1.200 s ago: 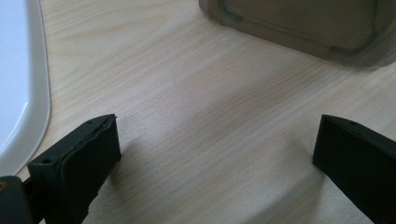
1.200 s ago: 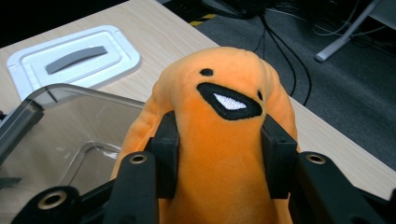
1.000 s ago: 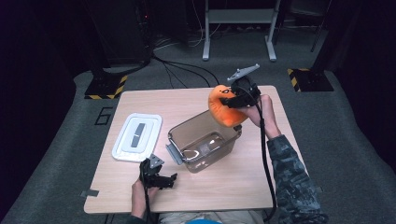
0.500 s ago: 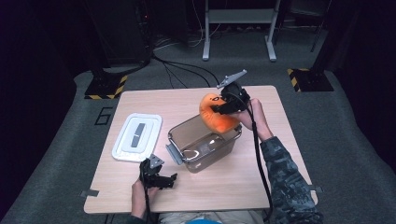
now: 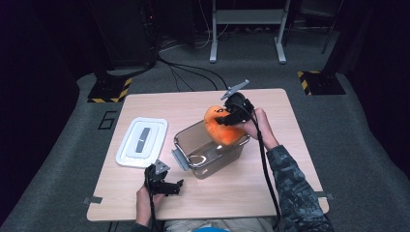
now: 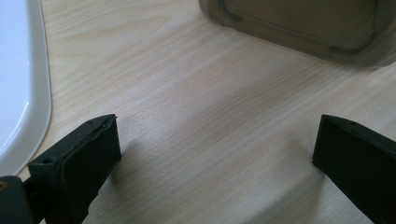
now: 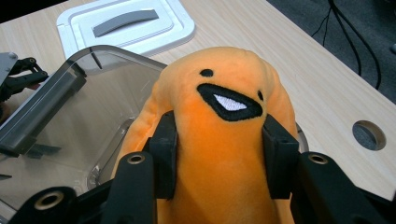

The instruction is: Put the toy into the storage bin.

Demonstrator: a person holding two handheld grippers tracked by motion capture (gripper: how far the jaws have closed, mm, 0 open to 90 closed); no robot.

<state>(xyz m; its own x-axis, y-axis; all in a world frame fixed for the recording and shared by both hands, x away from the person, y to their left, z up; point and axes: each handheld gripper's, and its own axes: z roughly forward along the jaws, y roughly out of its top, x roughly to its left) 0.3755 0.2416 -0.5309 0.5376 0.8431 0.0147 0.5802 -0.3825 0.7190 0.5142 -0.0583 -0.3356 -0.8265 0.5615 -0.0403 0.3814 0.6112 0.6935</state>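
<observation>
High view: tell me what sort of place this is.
Probably a lab or recording studio: a lone wooden table on grey carpet, hazard-striped stand feet, and cables trailing across a dark room.

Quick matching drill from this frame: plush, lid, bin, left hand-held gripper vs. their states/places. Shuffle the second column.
1. plush
2. lid
3. bin
4. left hand-held gripper

a. open, over bare table
b. flat on table, left of the bin
c. clear, uncovered
d. orange, pinched by the right hand-held gripper

Pairs: 1-d, 2-b, 3-c, 4-a
</observation>
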